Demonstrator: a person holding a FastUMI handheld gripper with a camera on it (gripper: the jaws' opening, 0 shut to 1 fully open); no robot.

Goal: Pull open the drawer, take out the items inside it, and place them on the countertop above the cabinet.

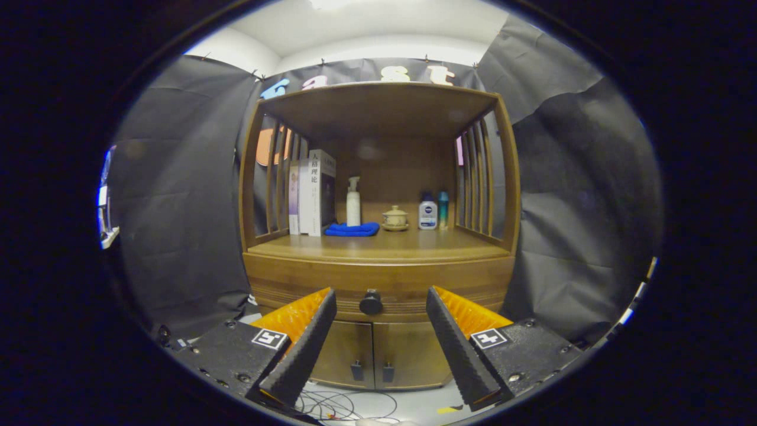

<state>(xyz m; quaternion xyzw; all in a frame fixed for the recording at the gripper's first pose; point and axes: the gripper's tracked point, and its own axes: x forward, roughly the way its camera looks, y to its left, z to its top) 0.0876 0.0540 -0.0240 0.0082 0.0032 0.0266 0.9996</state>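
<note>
We hold the gripper with its jaws spread wide and gripping nothing, facing a wooden cabinet. Between the jaws, a little beyond their tips, sits the drawer, fully closed, with its dark round knob nearer the left jaw; nothing stands between the jaws and the knob. Below the drawer, two small doors are closed, and cables lie on the floor under the jaws.

Above and beyond the jaws is the countertop, an open shelf with slatted sides. From left to right it carries upright books, a folded blue cloth with a white pump bottle just behind it, a small lidded cup, a white bottle with a dark cap and a slim teal bottle beside it. We cannot tell what the drawer holds.
</note>
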